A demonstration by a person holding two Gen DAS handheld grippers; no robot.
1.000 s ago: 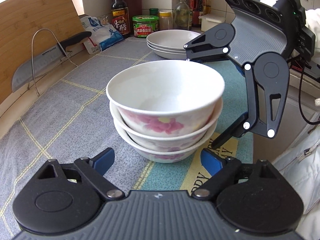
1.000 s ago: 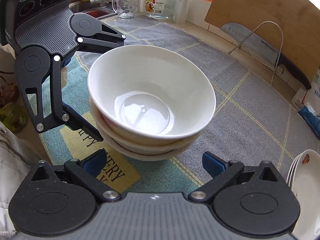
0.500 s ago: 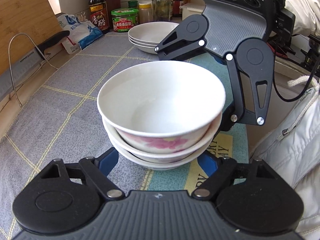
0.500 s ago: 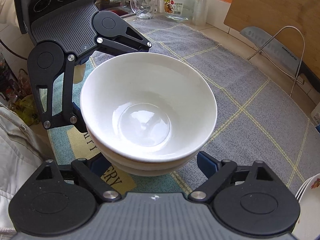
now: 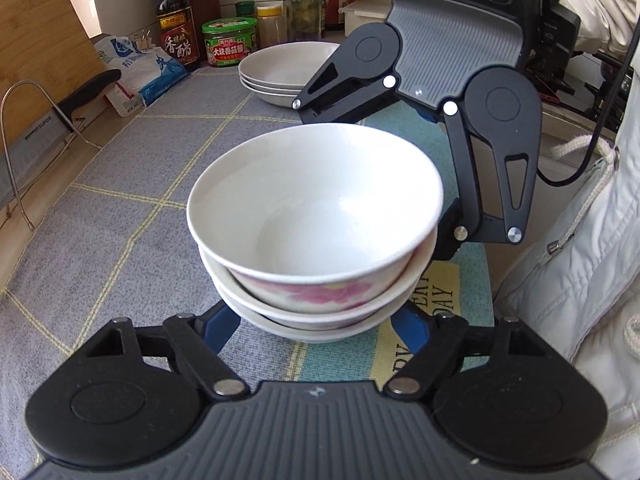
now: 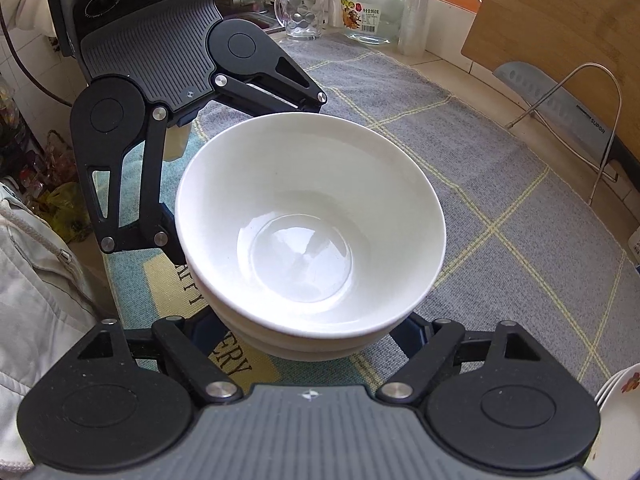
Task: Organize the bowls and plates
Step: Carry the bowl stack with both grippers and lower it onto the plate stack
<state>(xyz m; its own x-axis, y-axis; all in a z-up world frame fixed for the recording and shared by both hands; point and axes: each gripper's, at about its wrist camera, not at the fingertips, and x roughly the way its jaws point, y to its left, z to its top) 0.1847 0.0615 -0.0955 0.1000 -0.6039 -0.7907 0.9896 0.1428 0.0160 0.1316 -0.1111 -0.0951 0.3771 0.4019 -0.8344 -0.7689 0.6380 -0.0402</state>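
A stack of three white bowls (image 5: 316,220) with pink flowers stands on the grey cloth; it also shows in the right wrist view (image 6: 308,224). My left gripper (image 5: 316,326) is open, its blue fingers on either side of the bottom bowl. My right gripper (image 6: 308,338) is open on the opposite side, fingers astride the stack's base. Each gripper appears in the other's view, behind the bowls. A stack of white plates (image 5: 284,72) sits further back; its edge shows in the right wrist view (image 6: 616,420).
Sauce bottles and jars (image 5: 228,46) line the back wall. A cleaver on a wire rack (image 6: 560,100) leans on a wooden board (image 6: 560,12). A glass mug (image 6: 300,12) and jar (image 6: 372,12) stand by the sink. The counter edge is beside my jacket.
Both grippers have moved in closer to the bowl stack from opposite sides, and their fingers now sit beside its base. The bowls have stayed in place.
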